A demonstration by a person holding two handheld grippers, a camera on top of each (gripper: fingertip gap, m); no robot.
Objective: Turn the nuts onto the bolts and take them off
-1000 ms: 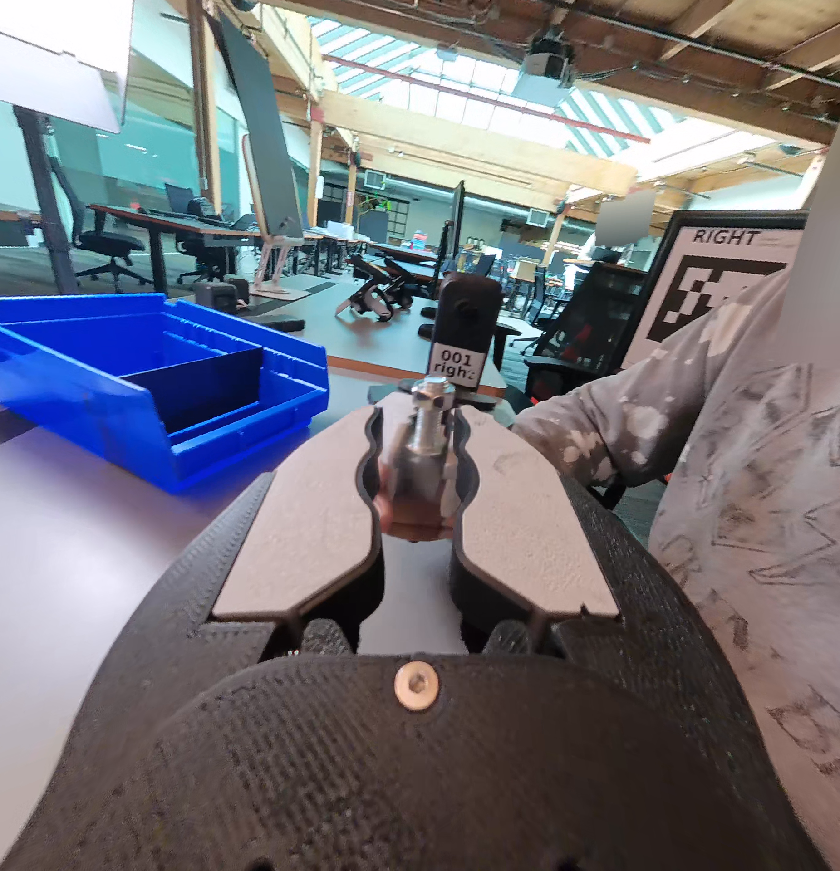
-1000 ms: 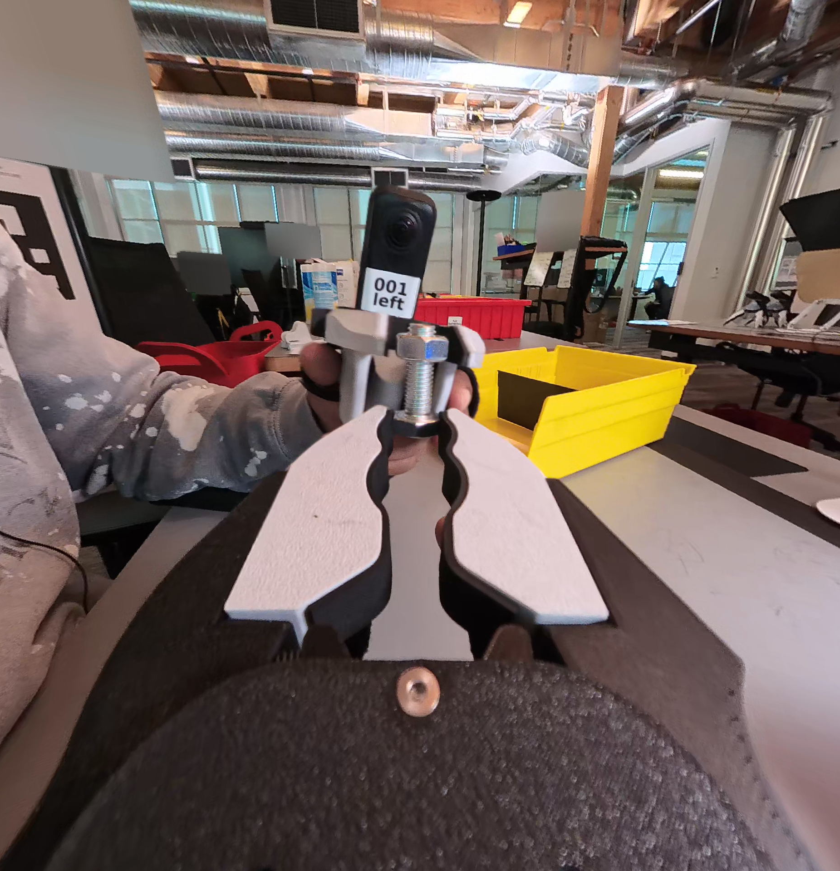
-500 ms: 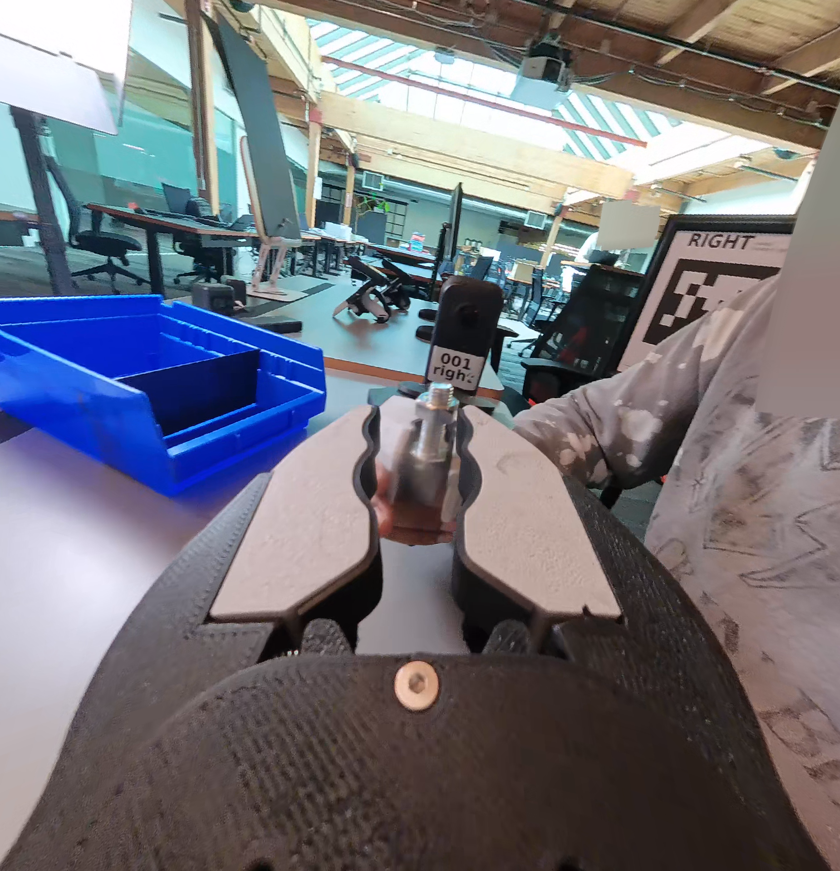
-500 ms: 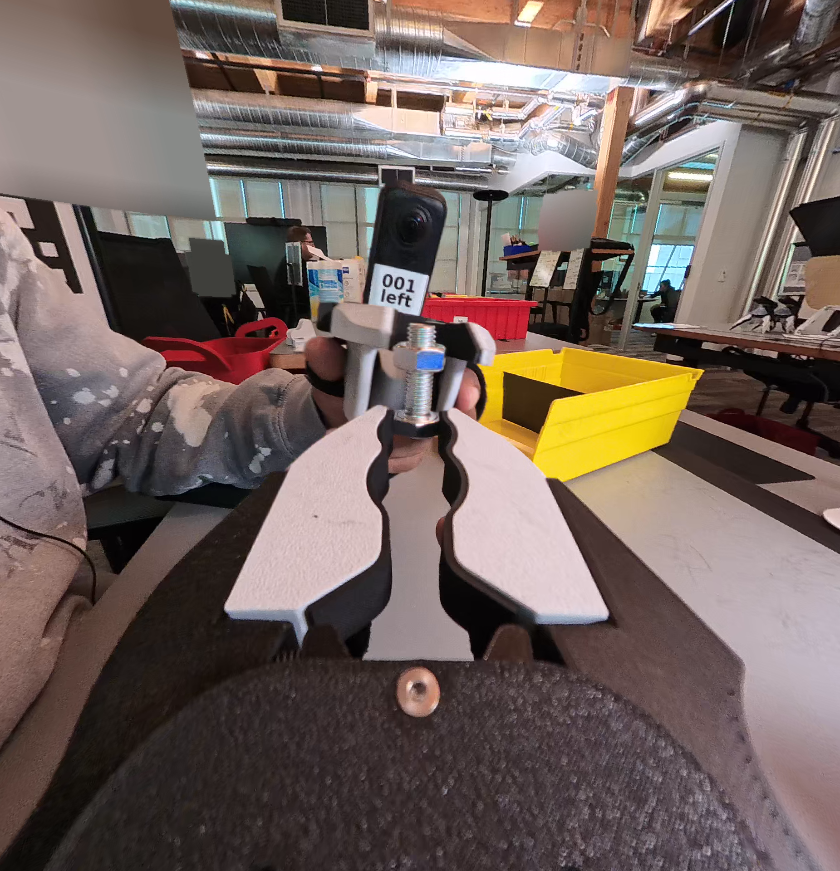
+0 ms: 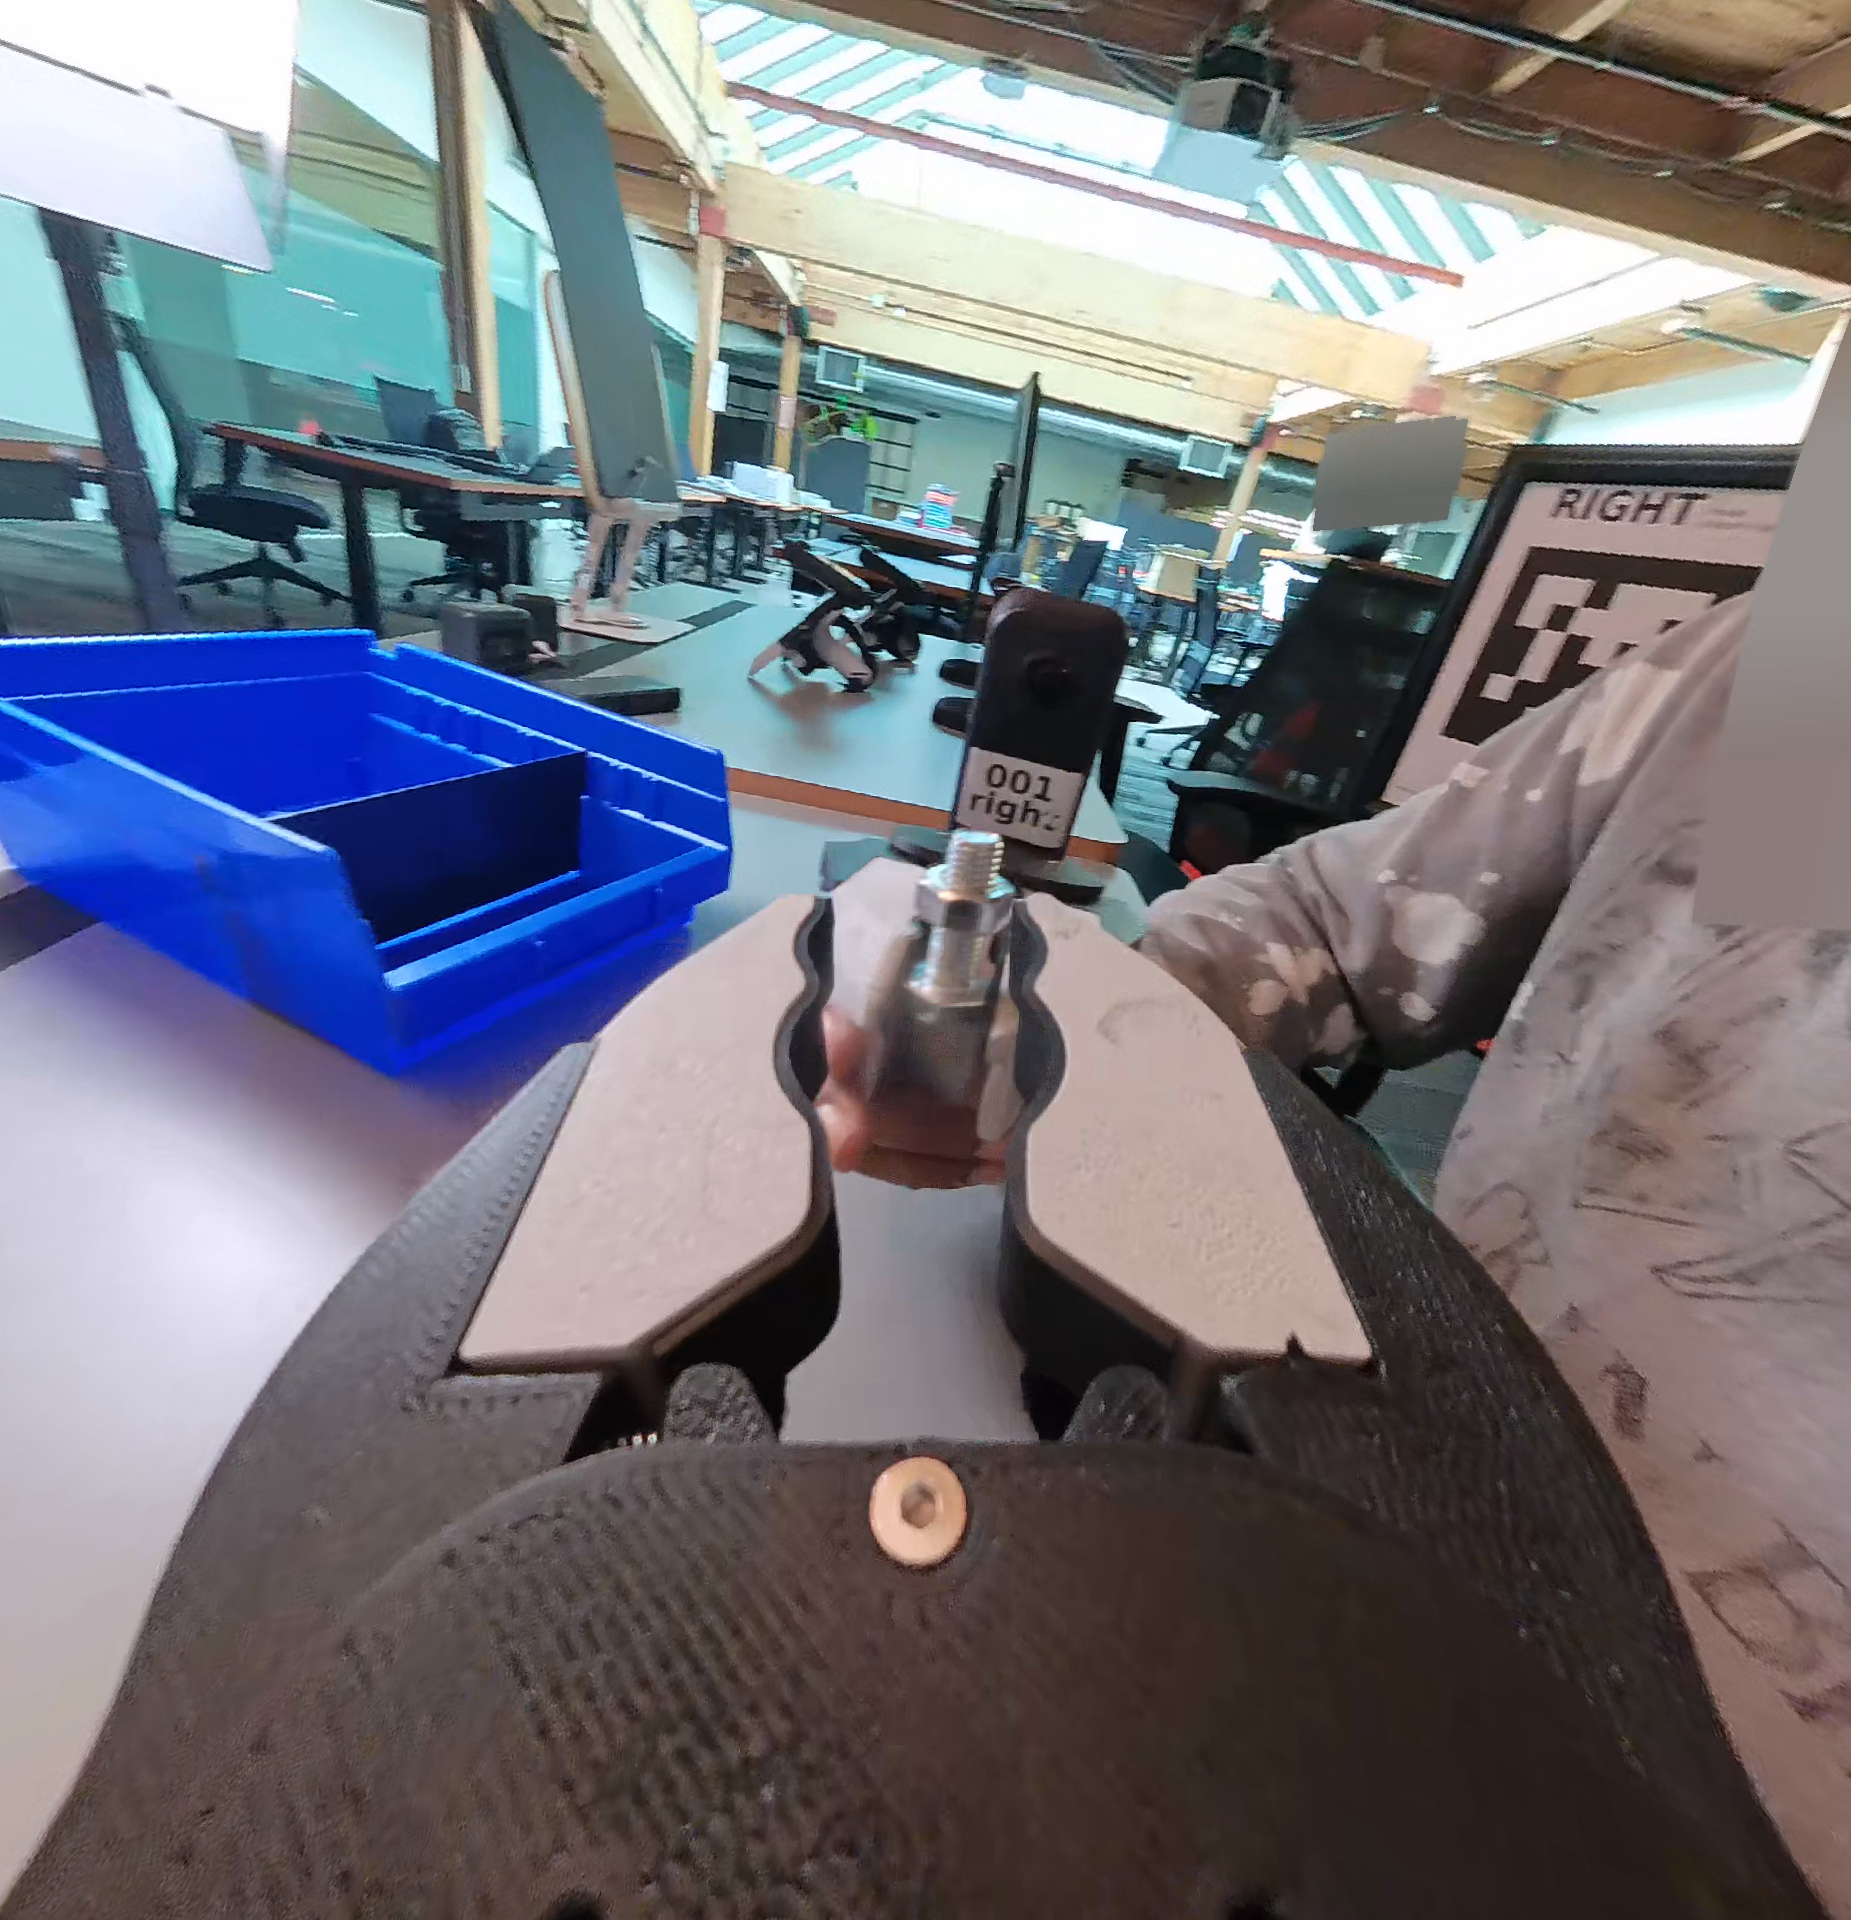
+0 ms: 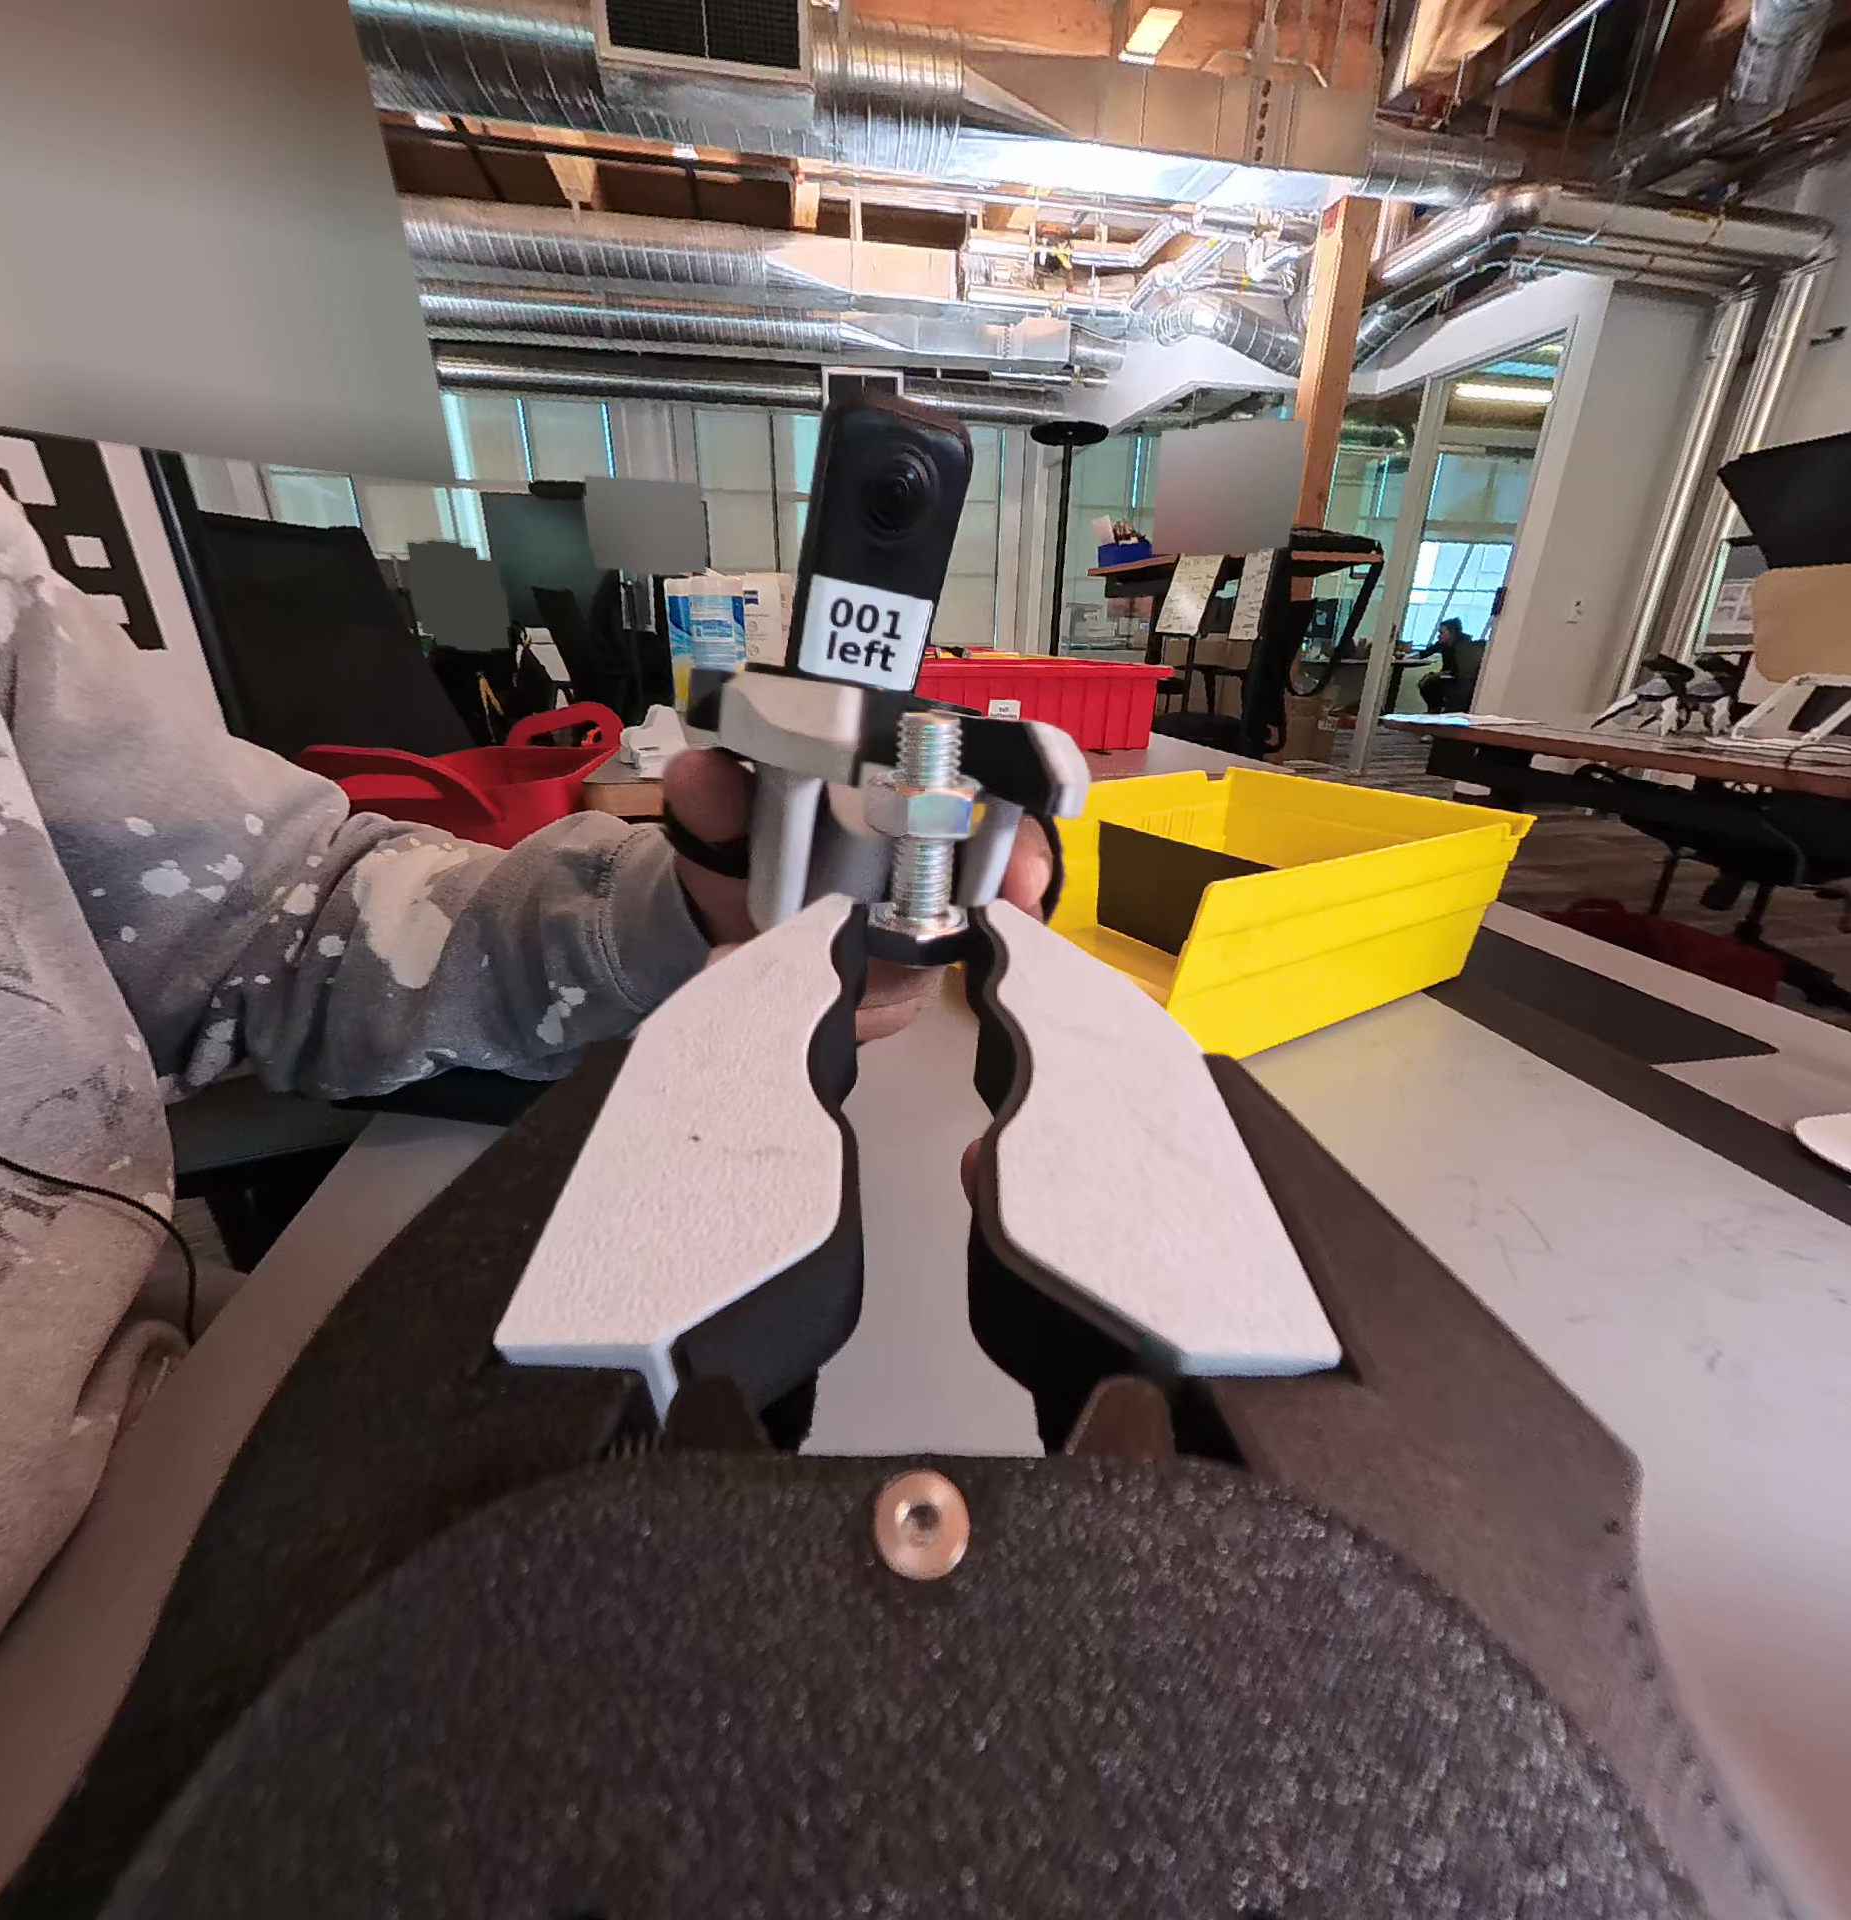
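A silver bolt point(image 6: 921, 862) stands upright between my two grippers, which face each other above the table. My right gripper point(image 6: 916, 925) is shut on the bolt's head at its lower end. A hex nut point(image 6: 921, 810) sits partway down the thread, with bare thread above it. My left gripper point(image 5: 921, 914) is closed around the nut point(image 5: 962, 914). In the right wrist view the left gripper's grey fingers point(image 6: 786, 862) flank the nut. In the left wrist view the thread end point(image 5: 973, 857) sticks up above the nut.
A blue bin point(image 5: 277, 831) stands on the grey table point(image 5: 121, 1195) to the left. A yellow bin point(image 6: 1316, 883) stands on the table to the right, a red bin point(image 6: 1035, 696) behind it. A person's grey speckled sleeve point(image 6: 381, 935) reaches in from the side.
The nut has travelled down the thread from the bolt's top end, so bare thread now shows above it. The left gripper has tilted slightly. Both grips hold.
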